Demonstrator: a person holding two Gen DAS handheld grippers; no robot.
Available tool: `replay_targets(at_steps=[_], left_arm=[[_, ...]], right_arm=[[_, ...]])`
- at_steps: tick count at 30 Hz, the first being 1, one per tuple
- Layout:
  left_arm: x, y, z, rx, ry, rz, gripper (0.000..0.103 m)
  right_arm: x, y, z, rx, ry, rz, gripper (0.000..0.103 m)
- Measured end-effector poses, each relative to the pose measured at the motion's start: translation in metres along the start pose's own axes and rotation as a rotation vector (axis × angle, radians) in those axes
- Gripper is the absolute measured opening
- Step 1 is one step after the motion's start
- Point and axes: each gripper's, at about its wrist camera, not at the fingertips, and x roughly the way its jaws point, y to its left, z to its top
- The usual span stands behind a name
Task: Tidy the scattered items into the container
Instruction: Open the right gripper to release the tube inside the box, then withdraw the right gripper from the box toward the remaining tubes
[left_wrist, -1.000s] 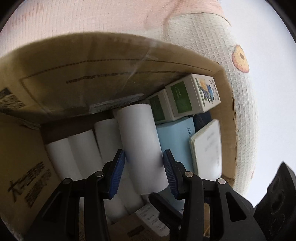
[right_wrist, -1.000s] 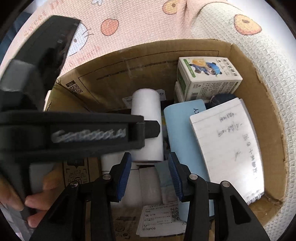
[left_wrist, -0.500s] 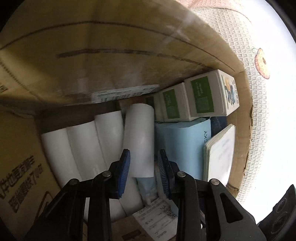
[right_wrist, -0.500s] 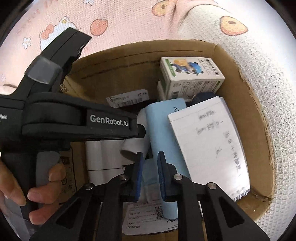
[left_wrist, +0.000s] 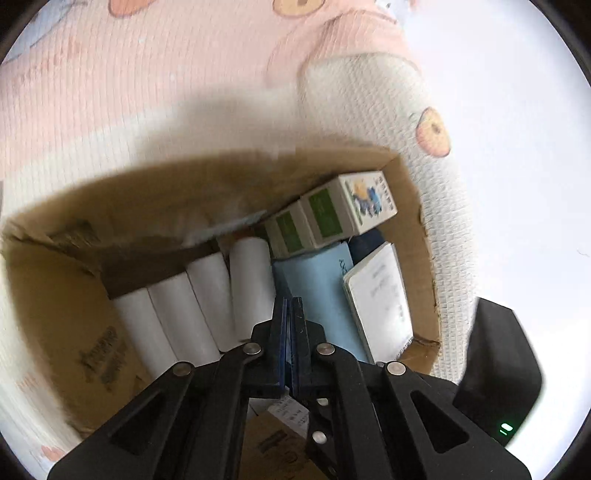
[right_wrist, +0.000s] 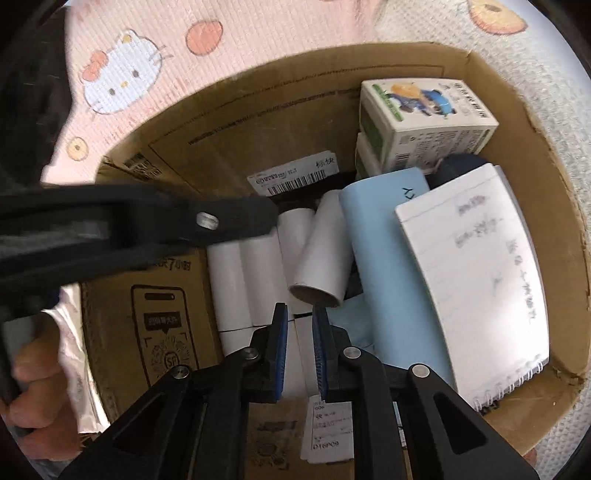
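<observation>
Nearest us, our left gripper (left_wrist: 290, 314) has its pads pressed flat together on nothing. Our right gripper (right_wrist: 299, 328) is as closed as it gets, a thin slit showing between its pads, also empty. Both hang over the cardboard box (right_wrist: 546, 177).

Below, white paper rolls (right_wrist: 258, 273) lie side by side at nine o'clock, one tipped roll (right_wrist: 321, 254) leaning across them. A blue roll (right_wrist: 388, 258) and spiral notebook (right_wrist: 476, 273) fill three o'clock; two cartons (right_wrist: 424, 125) sit at one o'clock.

We judge the tidying nearly finished: no loose item shows on the patterned mat (left_wrist: 110, 110) beyond.
</observation>
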Motion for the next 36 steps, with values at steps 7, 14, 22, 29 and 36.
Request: replay_targets(at_steps=[7,14,22,29,36], left_arm=[[-0.009,0.005,-0.010,0.051,-0.045,0.004,0.002],[-0.003,0.012,-0.006,0.104,-0.029,0.013,0.002],[-0.006,0.015,-0.007,0.122,-0.006,0.034,0.001],[-0.005,0.021,-0.005,0.033,0.044,0.042,0.002],[0.007,0.009,-0.007,-0.039,0.081,0.055,0.002]], right_arm=[[0.022,0.010,0.023,0.003,0.027,-0.070,0.011],[0.041,0.012,0.041,-0.019,0.032,-0.209,0.011],[0.060,0.002,0.059,-0.012,0.090,-0.278,0.011],[0.065,0.005,0.070,-0.020,0.117,-0.333,0.011],[-0.001,0.002,0.061,-0.011,-0.033,-0.184,0.011]])
